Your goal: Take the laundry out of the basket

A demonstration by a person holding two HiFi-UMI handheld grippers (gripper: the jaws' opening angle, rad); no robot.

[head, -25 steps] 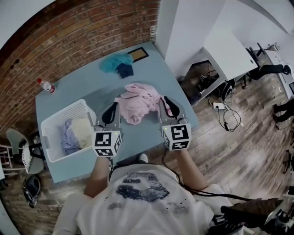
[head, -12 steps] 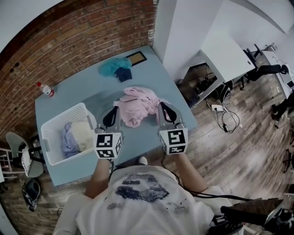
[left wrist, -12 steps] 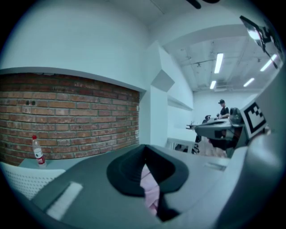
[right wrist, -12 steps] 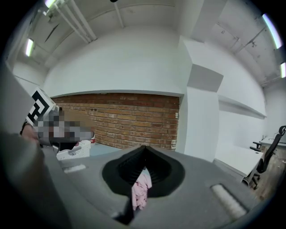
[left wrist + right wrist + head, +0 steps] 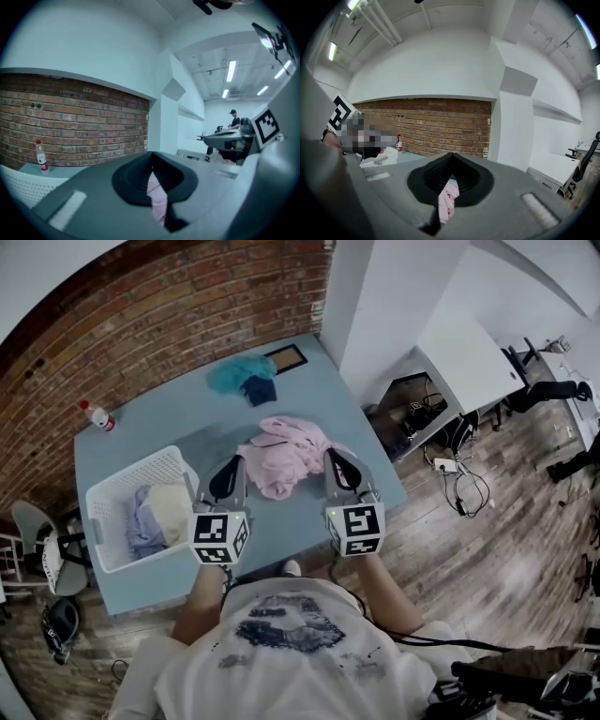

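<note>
Blue table (image 5: 169,418), pink garment (image 5: 286,451) already out
Left gripper (image 5: 230,474) and right gripper (image 5: 337,465) clamp its edges; laundry basket (image 5: 141,465) lies left.

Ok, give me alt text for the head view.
From above: left gripper and right gripper each shut on a pink garment on a blue table. A white basket with clothes sits left, teal cloth beyond.
</note>
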